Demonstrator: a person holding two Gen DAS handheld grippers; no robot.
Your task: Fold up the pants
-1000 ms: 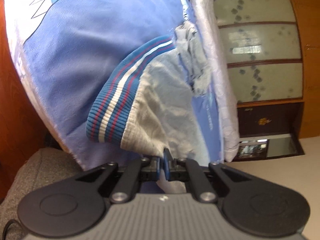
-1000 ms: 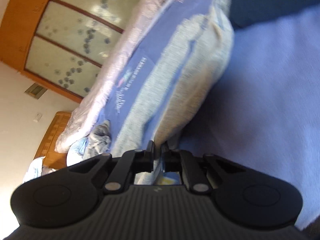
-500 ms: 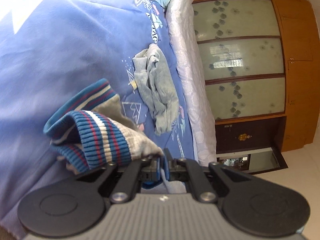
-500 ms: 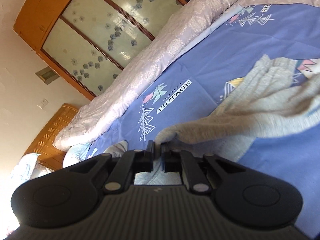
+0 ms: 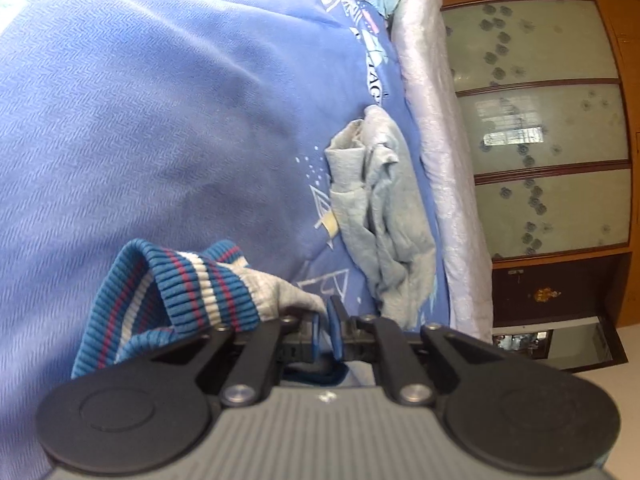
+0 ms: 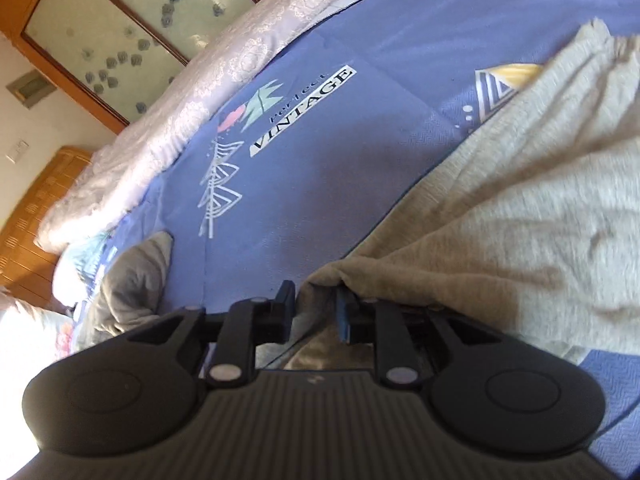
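We're low over the bed point(image 5: 168, 120) now, and the pants point(image 6: 520, 208) lie draped across the blue bedspread, grey knit body to the right in the right wrist view, striped ribbed waistband point(image 5: 192, 292) bunched up close to the left gripper point(image 5: 326, 330). That left gripper has its blue pads nearly together; a sliver of gap shows between them and a dark fold of cloth sits just behind, so we judge it clamped on the waistband edge, though the pinch itself is half hidden. Over on the right gripper point(image 6: 316, 312), the jaws have just been opening. They stand moderately apart with a fold of grey fabric lying between them, and the pads do not look to be pressing on it.

How will this handle? Soft, light, floppy, we'd say. It sags wherever it isn't held and will wrinkle rather than slide flat. The ribbed band is the thick, grippy part, so that and the seam edges look the best places to pinch. Grabbing mid-panel would likely just bunch it.

Containers? None we can see. A second crumpled grey garment point(image 5: 380, 220) lies loose near the pale quilt point(image 5: 432, 160) by the wardrobe point(image 5: 536, 120).
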